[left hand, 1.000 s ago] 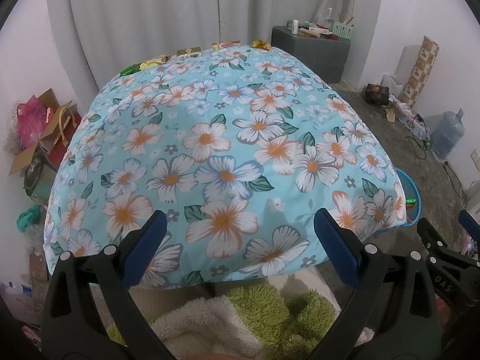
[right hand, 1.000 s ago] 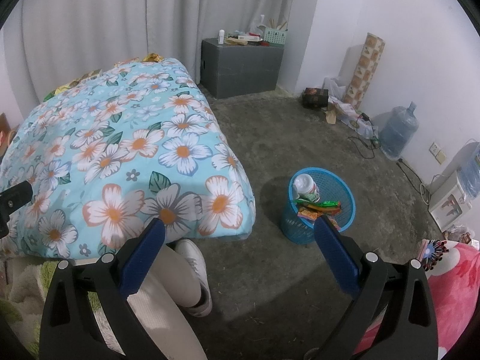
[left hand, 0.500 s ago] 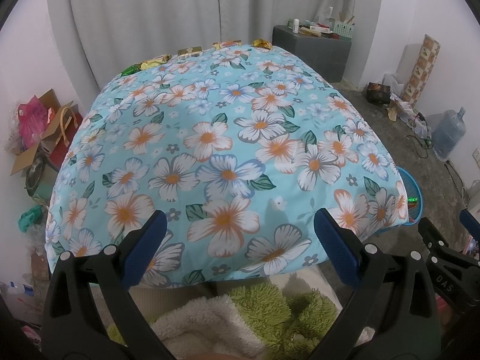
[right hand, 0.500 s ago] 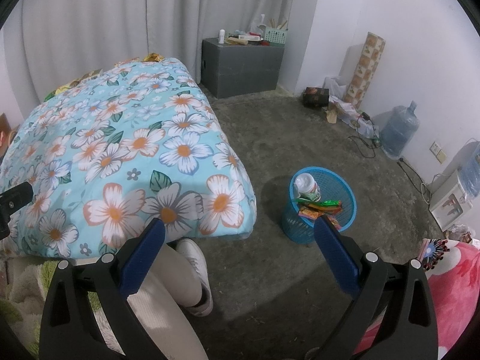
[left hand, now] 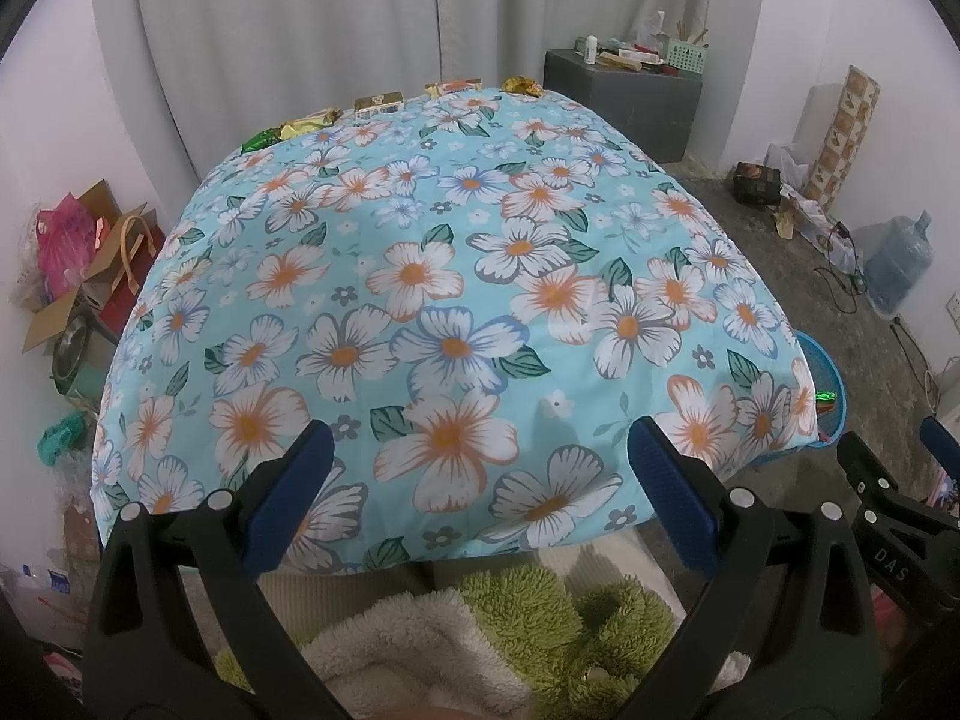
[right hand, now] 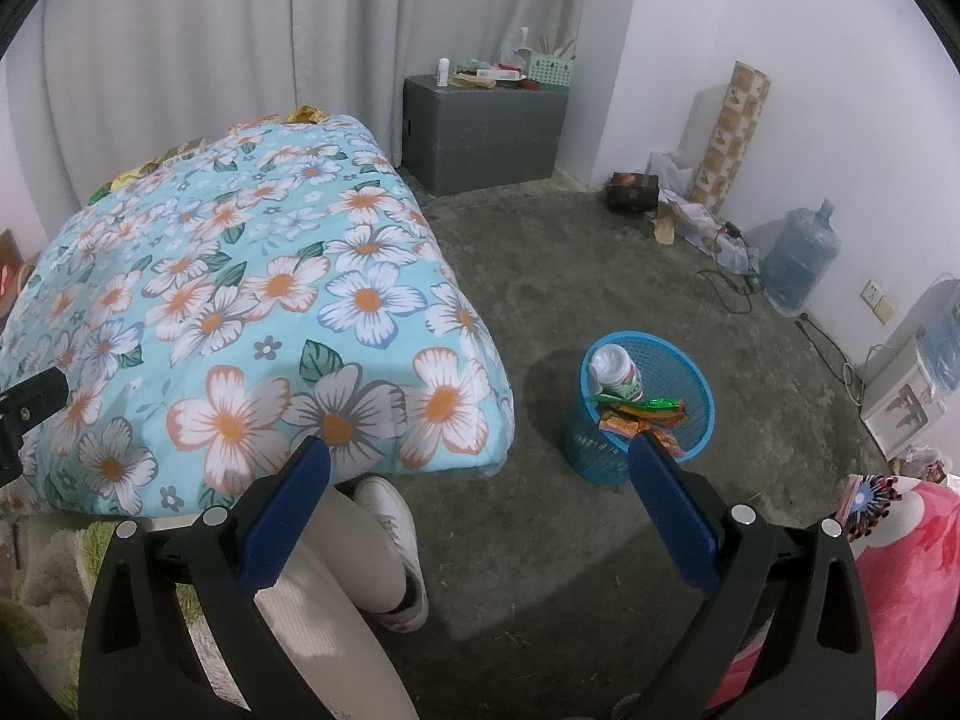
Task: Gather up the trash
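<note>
Several wrappers and small packs lie along the far edge of the floral-covered table [left hand: 456, 276]: a green wrapper [left hand: 259, 140], a yellow wrapper [left hand: 309, 123], a small box [left hand: 378, 103], an orange pack [left hand: 453, 87] and a gold wrapper [left hand: 522, 84]. A blue trash basket [right hand: 648, 402] stands on the floor right of the table, holding a cup and wrappers. My left gripper [left hand: 477, 474] is open and empty over the table's near edge. My right gripper [right hand: 477, 480] is open and empty above the floor, left of the basket.
A grey cabinet [right hand: 486, 132] with clutter stands at the back. A water jug [right hand: 801, 267], a patterned roll [right hand: 726, 132] and cables lie along the right wall. Bags and boxes [left hand: 84, 276] pile up left of the table. The person's leg and shoe [right hand: 390, 546] are below.
Both views have shifted only very slightly. Both grippers stay open and empty.
</note>
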`<move>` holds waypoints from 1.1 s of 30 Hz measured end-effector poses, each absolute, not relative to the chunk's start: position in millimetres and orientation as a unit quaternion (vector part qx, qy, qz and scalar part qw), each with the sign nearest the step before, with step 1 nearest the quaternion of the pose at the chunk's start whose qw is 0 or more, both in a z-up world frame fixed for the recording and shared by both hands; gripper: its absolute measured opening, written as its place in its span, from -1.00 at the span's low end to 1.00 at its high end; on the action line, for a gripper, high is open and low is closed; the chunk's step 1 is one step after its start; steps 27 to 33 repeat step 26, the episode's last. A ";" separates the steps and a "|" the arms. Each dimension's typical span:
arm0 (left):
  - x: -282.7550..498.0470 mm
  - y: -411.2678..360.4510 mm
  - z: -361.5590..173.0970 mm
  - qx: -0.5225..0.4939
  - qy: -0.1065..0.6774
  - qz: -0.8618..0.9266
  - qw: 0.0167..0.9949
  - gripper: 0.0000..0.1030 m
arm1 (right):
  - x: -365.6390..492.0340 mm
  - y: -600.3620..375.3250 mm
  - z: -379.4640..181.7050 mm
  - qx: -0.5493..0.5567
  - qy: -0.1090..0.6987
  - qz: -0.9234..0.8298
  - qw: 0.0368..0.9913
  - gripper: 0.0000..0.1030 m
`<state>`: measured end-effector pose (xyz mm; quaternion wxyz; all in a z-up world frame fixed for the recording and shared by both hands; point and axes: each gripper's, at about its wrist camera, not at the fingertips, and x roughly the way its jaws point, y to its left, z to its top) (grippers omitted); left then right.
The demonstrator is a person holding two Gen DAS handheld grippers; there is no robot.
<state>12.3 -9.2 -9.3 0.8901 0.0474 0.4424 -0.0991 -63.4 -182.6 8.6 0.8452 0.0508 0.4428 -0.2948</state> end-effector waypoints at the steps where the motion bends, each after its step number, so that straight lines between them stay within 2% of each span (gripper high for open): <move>1: 12.3 -9.2 -9.5 0.047 0.443 -0.099 0.890 0.83 | -62.9 -181.6 8.9 0.051 0.443 -0.295 0.845 0.87; 33: 11.9 -9.9 -8.5 0.048 0.443 -0.099 0.890 0.83 | -57.8 -173.7 8.4 0.051 0.441 -0.294 0.846 0.87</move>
